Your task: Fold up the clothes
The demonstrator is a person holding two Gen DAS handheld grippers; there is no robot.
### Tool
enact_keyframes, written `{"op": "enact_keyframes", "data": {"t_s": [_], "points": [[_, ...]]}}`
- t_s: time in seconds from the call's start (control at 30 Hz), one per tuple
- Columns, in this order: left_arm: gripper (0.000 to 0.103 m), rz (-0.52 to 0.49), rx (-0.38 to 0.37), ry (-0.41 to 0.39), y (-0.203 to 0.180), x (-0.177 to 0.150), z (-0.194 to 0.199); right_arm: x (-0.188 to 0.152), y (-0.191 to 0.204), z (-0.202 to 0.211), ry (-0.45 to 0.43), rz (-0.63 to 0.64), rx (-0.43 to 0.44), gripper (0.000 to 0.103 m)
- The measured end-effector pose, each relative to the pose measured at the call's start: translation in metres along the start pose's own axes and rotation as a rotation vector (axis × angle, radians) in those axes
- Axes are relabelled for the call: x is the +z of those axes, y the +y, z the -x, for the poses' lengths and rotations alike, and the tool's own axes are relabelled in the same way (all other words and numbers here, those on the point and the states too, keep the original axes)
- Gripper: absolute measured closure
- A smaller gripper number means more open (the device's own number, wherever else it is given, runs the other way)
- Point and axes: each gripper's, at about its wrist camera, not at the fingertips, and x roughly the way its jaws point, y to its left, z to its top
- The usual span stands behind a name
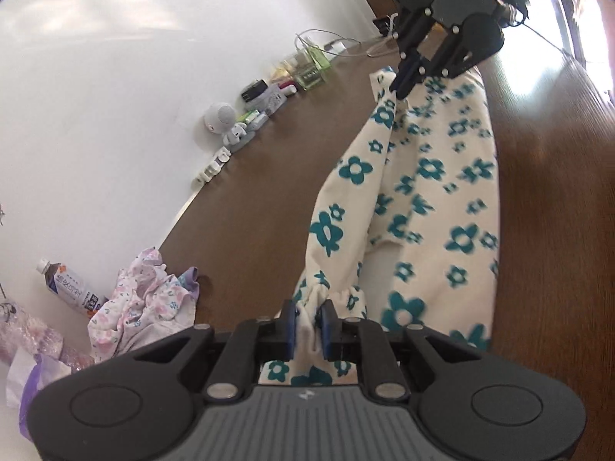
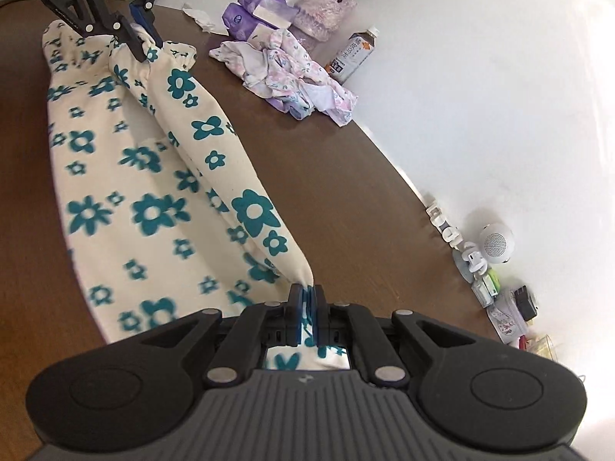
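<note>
Left wrist view showed the left gripper (image 1: 308, 324) and right gripper (image 1: 407, 84) each pinching an end of the flowered trousers (image 1: 434, 192), stretched above the table (image 1: 250, 192) mid-fold; next they seemingly needed lowering evenly.

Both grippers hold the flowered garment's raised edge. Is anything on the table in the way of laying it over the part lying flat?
Nothing visible. The left gripper and right gripper each clamp the flowered garment; its flat part is bare. The crumpled pastel clothing and bottle sit apart, near the wall.
</note>
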Motion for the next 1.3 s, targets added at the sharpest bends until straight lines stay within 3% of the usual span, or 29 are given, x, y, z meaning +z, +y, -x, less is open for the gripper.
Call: {"op": "enact_keyframes", "data": {"t_s": [0.2,0.33,0.4,0.5,0.57,0.6,0.63,0.67,0.83,0.93,1.17,1.3], "points": [[0.086,0.016,-0.013,0.032,-0.011,-0.005,0.000,-0.013,0.029,0.006,0.020,0.015,-0.034,0.099],[0.062,0.034,-0.051,0.052,-0.001,0.003,-0.006,-0.016,0.034,0.004,0.017,-0.006,-0.051,0.099],[0.055,0.014,-0.066,0.080,0.004,0.008,-0.015,-0.014,0.031,0.003,0.013,-0.015,-0.057,0.099],[0.053,-0.013,-0.112,0.135,0.013,0.015,-0.030,-0.012,0.028,0.003,0.007,-0.018,-0.071,0.099],[0.055,-0.033,-0.151,0.175,0.018,0.018,-0.040,-0.010,0.024,0.002,0.008,-0.020,-0.081,0.099],[0.068,-0.044,-0.170,0.186,0.020,0.019,-0.044,-0.009,0.021,0.002,0.009,-0.023,-0.087,0.099],[0.091,-0.057,-0.167,0.195,0.022,0.021,-0.047,-0.007,0.016,0.000,0.011,-0.037,-0.091,0.099],[0.093,-0.070,-0.164,0.203,0.025,0.023,-0.051,-0.005,0.011,-0.002,0.014,-0.053,-0.095,0.099],[0.093,-0.109,-0.083,0.215,0.053,0.033,-0.071,0.008,-0.029,-0.026,0.029,-0.135,-0.085,0.099],[0.089,-0.076,-0.097,0.242,0.076,0.034,-0.091,0.016,-0.053,-0.053,0.056,-0.165,-0.052,0.099],[0.085,-0.014,-0.251,0.262,0.113,0.026,-0.130,0.022,-0.083,-0.104,0.114,-0.213,0.038,0.099],[0.065,0.070,-0.326,0.261,0.132,0.019,-0.135,0.017,-0.084,-0.116,0.128,-0.215,0.073,0.099]]}}
